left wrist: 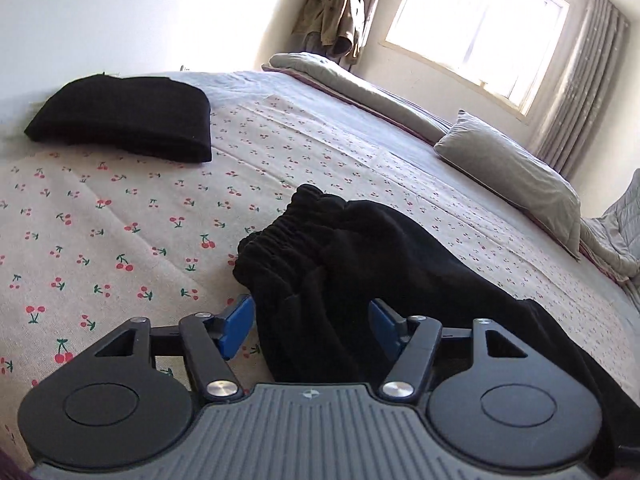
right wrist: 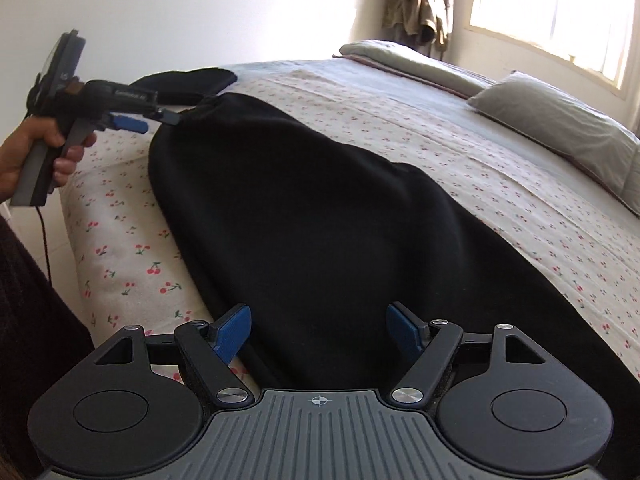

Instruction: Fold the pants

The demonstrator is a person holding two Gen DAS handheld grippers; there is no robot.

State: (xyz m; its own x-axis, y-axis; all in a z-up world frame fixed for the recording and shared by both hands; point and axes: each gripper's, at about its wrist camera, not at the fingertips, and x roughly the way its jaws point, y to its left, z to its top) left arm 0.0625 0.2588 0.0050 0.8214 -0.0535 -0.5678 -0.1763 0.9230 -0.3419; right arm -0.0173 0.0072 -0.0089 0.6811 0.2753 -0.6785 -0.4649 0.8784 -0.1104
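Observation:
Black pants [right wrist: 304,208] lie lengthwise along the near edge of the bed. Their gathered elastic waistband [left wrist: 288,236] is bunched in front of my left gripper [left wrist: 310,326]. The left gripper is open, its blue pads either side of the waist fabric. From the right wrist view the left gripper [right wrist: 160,120] sits at the far end of the pants, held by a hand. My right gripper [right wrist: 318,330] is open over the near end of the pants, with cloth between its blue fingers [right wrist: 236,330].
The bed has a cherry-print sheet [left wrist: 120,216]. A folded black garment [left wrist: 128,120] lies at the far left. A grey pillow [left wrist: 512,172] and folded grey bedding [left wrist: 352,84] lie along the far side under a window. The bed's side edge [right wrist: 120,264] drops to the floor.

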